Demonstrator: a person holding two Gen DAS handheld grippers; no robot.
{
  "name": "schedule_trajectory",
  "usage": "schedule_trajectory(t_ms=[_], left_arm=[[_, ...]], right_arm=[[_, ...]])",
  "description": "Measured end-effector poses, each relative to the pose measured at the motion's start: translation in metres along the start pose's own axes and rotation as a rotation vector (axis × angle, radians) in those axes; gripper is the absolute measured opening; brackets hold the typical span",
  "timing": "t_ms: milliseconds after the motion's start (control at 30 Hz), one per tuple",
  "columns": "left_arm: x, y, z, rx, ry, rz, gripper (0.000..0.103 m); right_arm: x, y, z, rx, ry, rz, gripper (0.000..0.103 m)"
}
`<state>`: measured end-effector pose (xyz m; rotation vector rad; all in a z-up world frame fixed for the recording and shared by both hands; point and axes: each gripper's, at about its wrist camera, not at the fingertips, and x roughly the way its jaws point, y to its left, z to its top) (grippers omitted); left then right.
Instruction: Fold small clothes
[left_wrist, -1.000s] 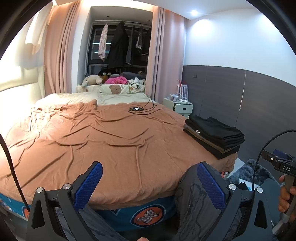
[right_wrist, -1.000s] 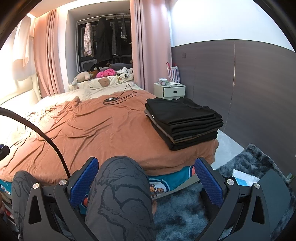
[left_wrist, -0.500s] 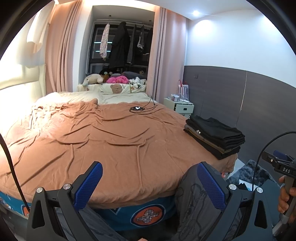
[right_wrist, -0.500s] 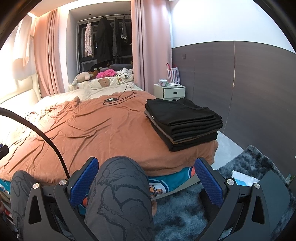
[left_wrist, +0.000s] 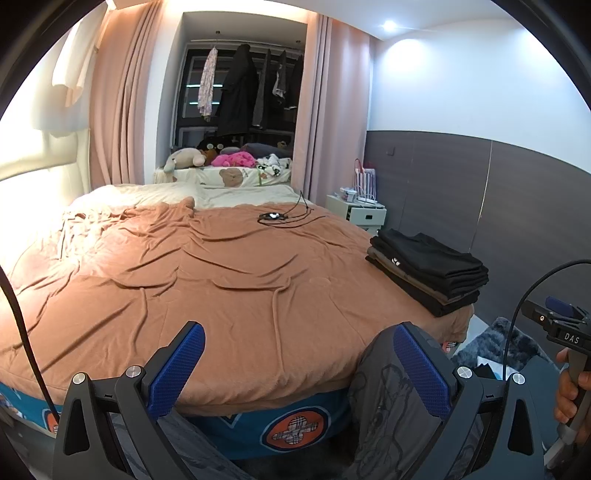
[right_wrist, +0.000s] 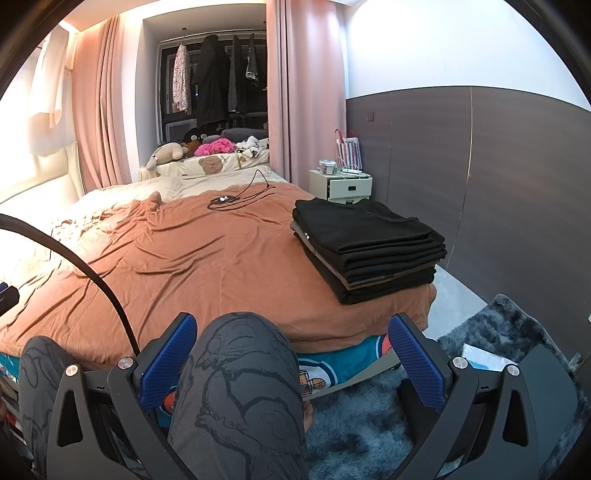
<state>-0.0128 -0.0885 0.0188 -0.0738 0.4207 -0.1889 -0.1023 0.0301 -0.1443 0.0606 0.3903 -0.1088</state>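
Folded clothes (right_wrist: 364, 245) sit in one neat pile on the right side of the bed, near its foot corner. Most of them are black, and a brownish one shows in the middle of the pile. The long side of the pile runs from the foot of the bed up toward the pillows. The folded edges face the foot of the bed.

The pile lies on an orange-brown blanket (left_wrist: 221, 280) that is wrinkled all over. A black cable (left_wrist: 284, 216) lies farther up the blanket, well apart from the pile. A small white nightstand (right_wrist: 341, 184) stands past the pile by the dark wall, with little things on top; I cannot tell what they are.

The left gripper (left_wrist: 295, 365) is spread wide with nothing in it. The right gripper (right_wrist: 291, 360) is spread wide too, and a knee in grey printed trousers (right_wrist: 240, 384) shows between its blue fingers (right_wrist: 415, 360). A fluffy grey rug (right_wrist: 373, 424) lies on the floor
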Motion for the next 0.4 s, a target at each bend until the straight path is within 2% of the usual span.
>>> schedule_trajectory(t_ms=[400], left_arm=[[0.001,-0.0012,-0.001,0.004,0.001,-0.002,0.103]], right_arm=[[0.0019,-0.0027,-0.0004,-0.002,-0.003,-0.003,0.103]])
